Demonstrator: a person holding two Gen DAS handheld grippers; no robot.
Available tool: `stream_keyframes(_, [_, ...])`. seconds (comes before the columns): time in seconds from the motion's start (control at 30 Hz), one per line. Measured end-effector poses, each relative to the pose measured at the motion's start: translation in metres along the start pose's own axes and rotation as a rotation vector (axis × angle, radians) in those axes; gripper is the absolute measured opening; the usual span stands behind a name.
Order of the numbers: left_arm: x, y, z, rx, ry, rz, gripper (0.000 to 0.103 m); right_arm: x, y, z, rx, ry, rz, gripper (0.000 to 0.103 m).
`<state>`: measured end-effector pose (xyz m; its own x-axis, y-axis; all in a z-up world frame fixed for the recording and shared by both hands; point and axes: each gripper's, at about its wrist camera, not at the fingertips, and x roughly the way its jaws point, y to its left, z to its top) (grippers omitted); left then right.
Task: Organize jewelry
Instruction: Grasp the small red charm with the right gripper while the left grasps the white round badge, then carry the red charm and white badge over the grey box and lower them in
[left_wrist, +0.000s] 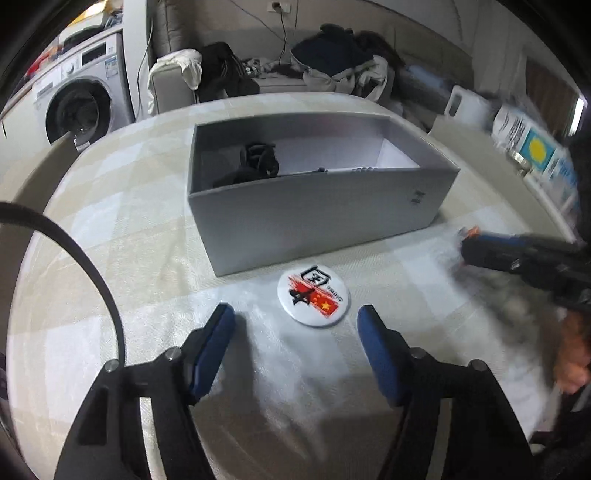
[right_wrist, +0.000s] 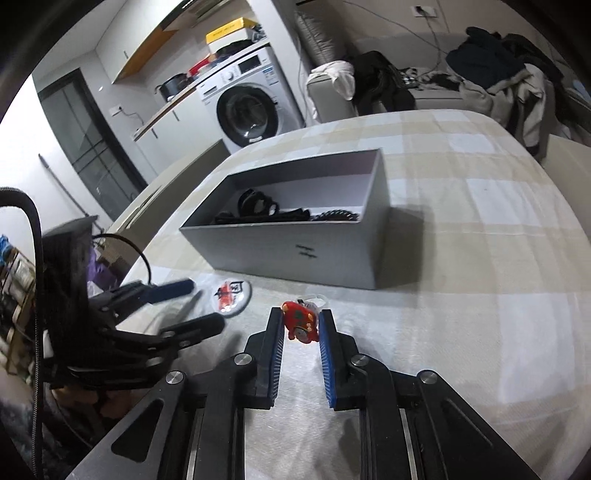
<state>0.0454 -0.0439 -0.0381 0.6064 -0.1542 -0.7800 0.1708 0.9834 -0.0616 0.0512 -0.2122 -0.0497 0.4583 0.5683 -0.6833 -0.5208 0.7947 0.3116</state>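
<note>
A grey open box (left_wrist: 317, 218) stands on the table and holds black hair ties and a beaded piece (left_wrist: 258, 162); it also shows in the right wrist view (right_wrist: 295, 254). A round white badge (left_wrist: 313, 301) with a red print lies in front of the box, just ahead of my open left gripper (left_wrist: 295, 314). The badge also shows in the right wrist view (right_wrist: 232, 297). My right gripper (right_wrist: 301, 317) is shut on a small red charm (right_wrist: 301, 321) with a clear loop, just above the table. The right gripper appears blurred in the left wrist view (left_wrist: 469, 240).
The table carries a pale checked cloth (right_wrist: 461, 221). Beyond it stand a washing machine (right_wrist: 247, 110) and a sofa piled with clothes (right_wrist: 491, 70). Boxes with printed labels (left_wrist: 532, 147) sit at the table's right.
</note>
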Motion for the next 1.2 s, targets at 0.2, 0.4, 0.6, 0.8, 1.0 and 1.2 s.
stream_keyframes(0.2, [0.003, -0.005, 0.002, 0.049, 0.007, 0.005, 0.05, -0.011, 0.0, -0.001, 0.001, -0.027, 0.003, 0.018])
stream_keyframes(0.4, [-0.008, -0.002, -0.001, 0.023, -0.021, -0.027, 0.035, -0.015, -0.001, 0.003, -0.006, -0.041, 0.001, 0.018])
stream_keyframes(0.6, [-0.033, 0.004, -0.007, -0.024, -0.108, -0.042, 0.035, -0.02, 0.002, 0.011, -0.004, -0.083, 0.005, 0.018])
stream_keyframes(0.8, [-0.053, 0.009, 0.004, -0.073, -0.205, -0.024, 0.035, -0.027, 0.011, 0.022, -0.028, -0.123, 0.026, 0.018])
stream_keyframes(1.0, [-0.066, 0.012, 0.02, -0.082, -0.294, -0.018, 0.035, -0.037, 0.021, 0.038, -0.062, -0.178, 0.034, 0.018])
stream_keyframes(1.2, [-0.062, 0.015, 0.034, -0.087, -0.339, -0.035, 0.035, -0.039, 0.023, 0.051, -0.062, -0.203, 0.03, 0.018])
